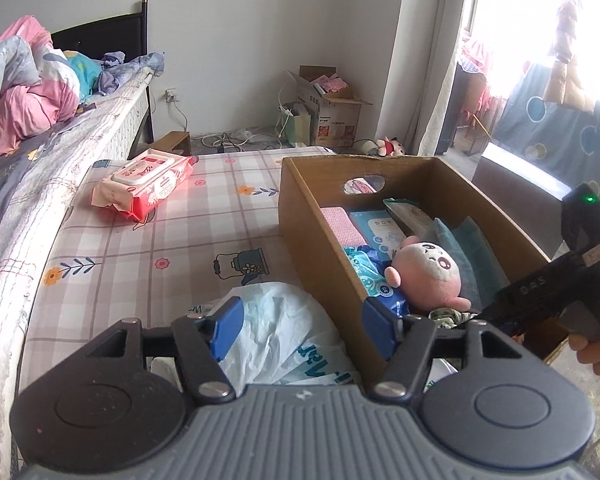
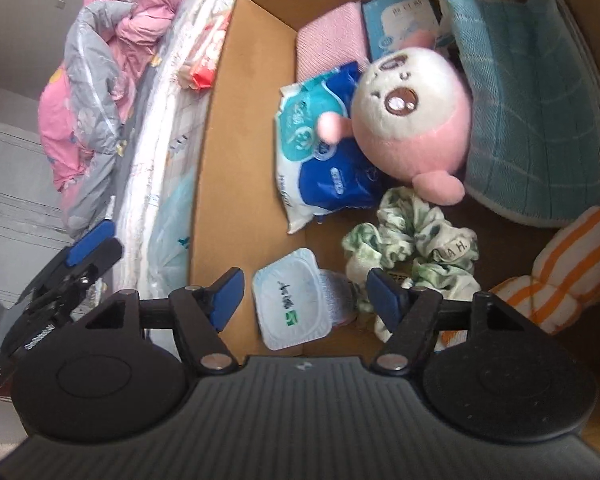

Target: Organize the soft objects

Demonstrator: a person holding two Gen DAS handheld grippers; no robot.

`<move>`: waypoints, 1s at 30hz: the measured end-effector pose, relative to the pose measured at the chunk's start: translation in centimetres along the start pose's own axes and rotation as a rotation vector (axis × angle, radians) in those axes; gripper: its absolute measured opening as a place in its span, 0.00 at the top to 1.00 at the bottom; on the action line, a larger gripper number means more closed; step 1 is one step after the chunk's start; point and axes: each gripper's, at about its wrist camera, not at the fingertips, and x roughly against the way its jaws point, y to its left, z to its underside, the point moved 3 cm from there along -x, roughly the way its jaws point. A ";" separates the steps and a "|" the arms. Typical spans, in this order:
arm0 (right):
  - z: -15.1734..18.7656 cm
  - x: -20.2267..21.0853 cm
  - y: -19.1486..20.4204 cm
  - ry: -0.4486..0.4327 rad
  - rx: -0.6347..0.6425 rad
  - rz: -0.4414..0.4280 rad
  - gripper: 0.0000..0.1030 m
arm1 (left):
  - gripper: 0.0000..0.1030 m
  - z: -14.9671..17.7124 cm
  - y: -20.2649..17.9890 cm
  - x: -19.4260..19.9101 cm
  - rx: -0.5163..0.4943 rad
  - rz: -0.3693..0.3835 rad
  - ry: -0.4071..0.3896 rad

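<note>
Lying between the open right tool's point(image 2: 304, 300) jaws, a white wipes pack point(image 2: 290, 300).

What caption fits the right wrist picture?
Open tongs hover over a box holding a pink plushie and scrunchie.

- Open plaid sheet point(image 1: 172, 240) offers clear passage between the red wipes pack point(image 1: 142, 182) and the cardboard box point(image 1: 300, 248).
- A crumpled plastic bag point(image 1: 284, 332) crowds the box's near wall.
- Inside, the pink plush point(image 2: 412, 120), scrunchie point(image 2: 412, 240) and teal cushion point(image 2: 532, 120) fill most of the floor.
</note>
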 end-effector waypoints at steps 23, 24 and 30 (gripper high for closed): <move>-0.8 4.4 -1.5 -0.215 -0.051 0.200 0.34 | 0.34 1.1 2.1 1.0 0.042 0.013 -0.015; -0.8 4.8 -1.0 -0.224 -0.041 0.152 0.35 | 0.34 1.2 2.1 1.0 0.044 0.015 -0.016; -1.0 1.3 -0.3 -0.112 -0.067 0.116 0.36 | 0.34 1.4 2.0 1.2 0.045 0.027 -0.016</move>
